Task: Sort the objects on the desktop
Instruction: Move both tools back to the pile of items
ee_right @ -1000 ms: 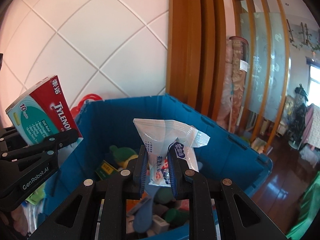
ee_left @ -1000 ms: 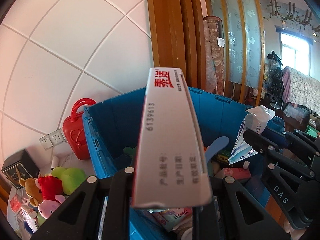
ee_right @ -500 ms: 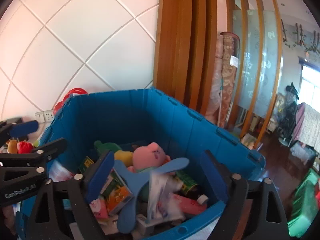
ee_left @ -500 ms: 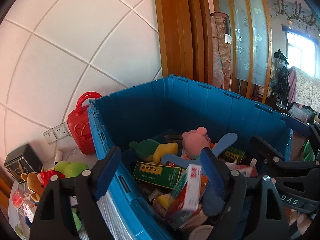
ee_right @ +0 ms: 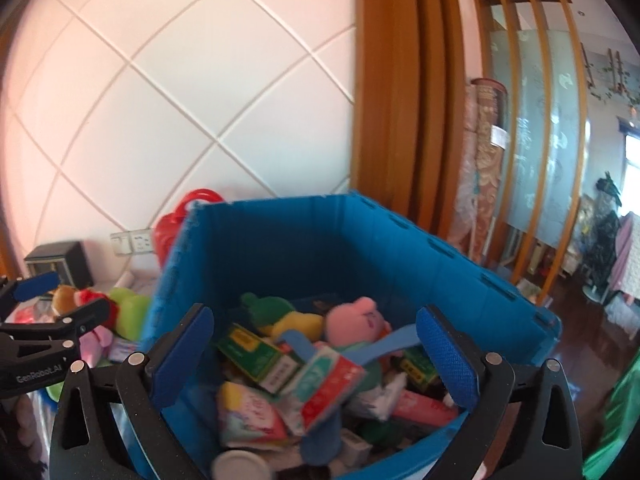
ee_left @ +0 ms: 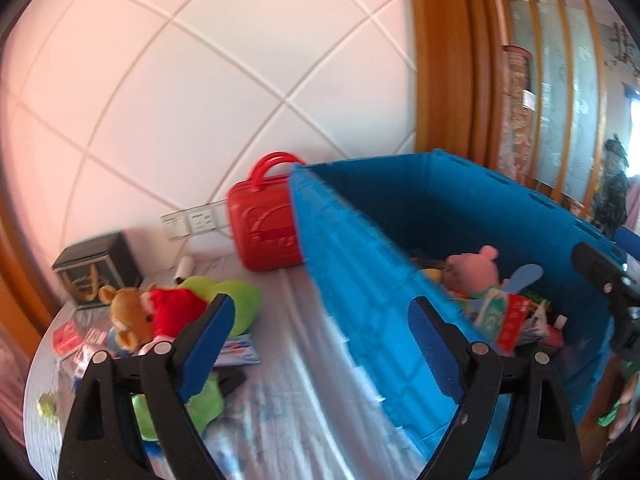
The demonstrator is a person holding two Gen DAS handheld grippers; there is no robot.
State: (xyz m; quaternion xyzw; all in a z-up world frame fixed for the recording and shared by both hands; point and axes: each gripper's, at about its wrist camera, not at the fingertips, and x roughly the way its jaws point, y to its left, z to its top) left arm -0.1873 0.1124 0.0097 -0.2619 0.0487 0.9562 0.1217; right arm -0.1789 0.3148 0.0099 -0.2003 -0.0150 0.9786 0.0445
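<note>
- The blue crate (ee_right: pixel 392 256) stands on the table (ee_left: pixel 304 400) against the tiled wall (ee_right: pixel 180 80) and is the landmark for all that follows.
- The right gripper (ee_right: pixel 316 356) hangs above the near rim of the crate; its jaws are opening, already very wide, and nothing is between them.
- The left gripper (ee_left: pixel 320 340) sits over the crate's left wall, one finger outside it above the table and the other over the wall; its jaws are also opening, spread wide, and empty.
- Inside the crate, near the front, lies a red and teal medicine box (ee_right: pixel 332 380), tilted on the pile, with a crumpled white packet (ee_right: pixel 376 396) just right of it.
- Also in the crate: a pink plush pig (ee_right: pixel 356 322) towards the middle, a green and yellow plush toy (ee_right: pixel 280 312) behind it to the left, a green and yellow carton (ee_right: pixel 256 354), and a blue paddle-shaped piece (ee_right: pixel 380 346) leaning across the heap.
- Left of the crate, touching its back corner, stands a red toy case (ee_left: pixel 264 224) with a handle.
- Further left of the crate on the table lie a brown teddy in red (ee_left: pixel 148 312), a green plush (ee_left: pixel 236 300), a dark box (ee_left: pixel 96 272) and some small packets (ee_left: pixel 68 334).
- A wall socket (ee_left: pixel 196 220) sits on the wall left of the crate, beside the red case.
</note>
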